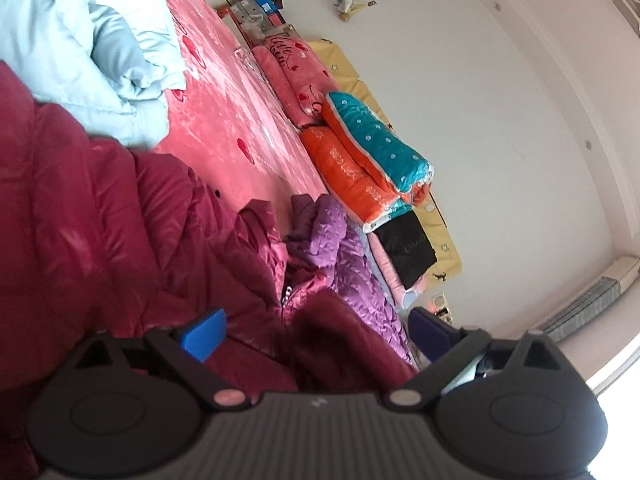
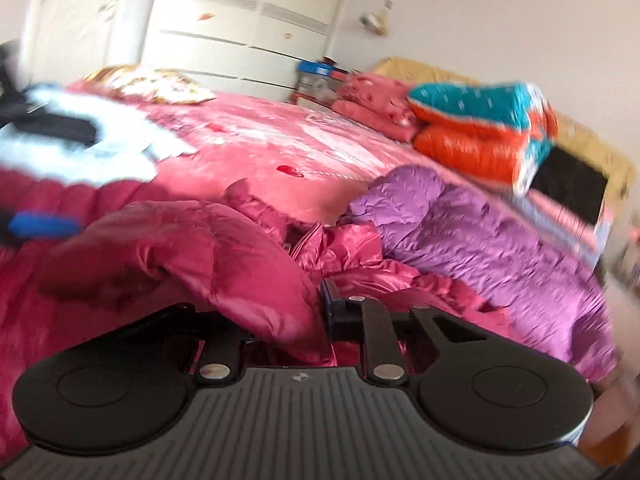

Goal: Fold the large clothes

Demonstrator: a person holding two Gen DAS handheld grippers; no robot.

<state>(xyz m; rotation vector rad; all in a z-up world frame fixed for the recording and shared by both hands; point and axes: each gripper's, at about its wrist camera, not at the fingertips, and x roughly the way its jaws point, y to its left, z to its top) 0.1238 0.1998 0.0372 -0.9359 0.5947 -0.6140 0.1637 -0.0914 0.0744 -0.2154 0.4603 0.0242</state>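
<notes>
A shiny maroon puffer jacket (image 1: 100, 208) lies spread across the near side of the bed. My left gripper (image 1: 316, 330) hovers over it, its blue pads (image 1: 204, 334) wide apart and open, with fabric below but not pinched. In the right wrist view, a bunched fold of the same maroon jacket (image 2: 224, 264) comes out from between the narrow jaws of my right gripper (image 2: 296, 308), which is shut on it. The fabric hides its left finger. A blurred blue pad (image 2: 40, 224) at the left edge looks like the left gripper's.
A purple quilted jacket (image 1: 352, 252) (image 2: 480, 224) lies crumpled beside the maroon one, and a light blue jacket (image 1: 80, 36) lies further up the pink bedspread (image 1: 228, 96). Folded orange and teal quilts (image 2: 476, 128) and pink pillows (image 1: 292, 68) line the far side. A white wardrobe (image 2: 240, 20) stands behind.
</notes>
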